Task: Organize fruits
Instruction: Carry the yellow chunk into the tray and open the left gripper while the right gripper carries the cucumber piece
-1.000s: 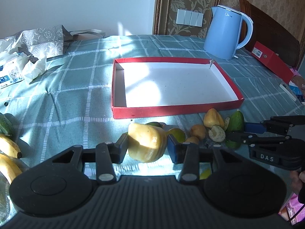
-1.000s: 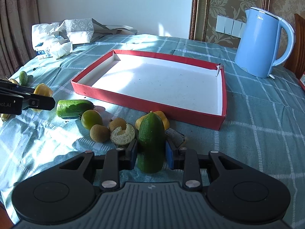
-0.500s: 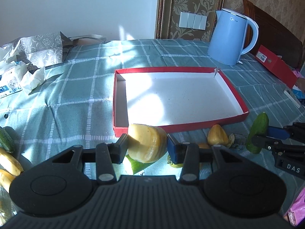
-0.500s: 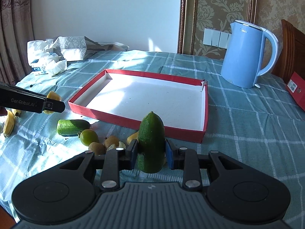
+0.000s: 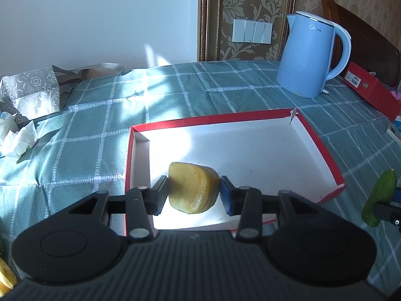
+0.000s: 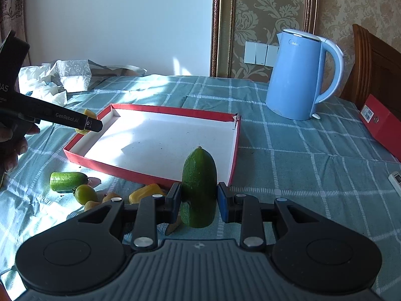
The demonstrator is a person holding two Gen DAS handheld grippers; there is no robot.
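My left gripper (image 5: 193,188) is shut on a yellow ribbed fruit piece (image 5: 191,190), held just above the near left part of the red tray (image 5: 213,119) with its white floor. From the right wrist view that gripper (image 6: 86,122) reaches over the tray's left rim (image 6: 75,154). My right gripper (image 6: 198,195) is shut on a green cucumber-like fruit (image 6: 199,175), upright, just short of the tray's near right corner. The same green fruit (image 5: 379,198) shows at the right edge of the left wrist view. Nothing lies in the tray.
Loose fruits lie before the tray: a cucumber piece (image 6: 67,181), a green tomato (image 6: 85,194), a yellow piece (image 6: 147,192). A blue kettle (image 6: 298,75) stands behind the tray, a red box (image 6: 383,125) at the right, bags and tissues (image 5: 30,90) at the back left.
My left gripper carried the yellow piece forward from the fruit pile to over the tray. My right gripper lifted the green fruit off the table and moved it toward the tray's corner.
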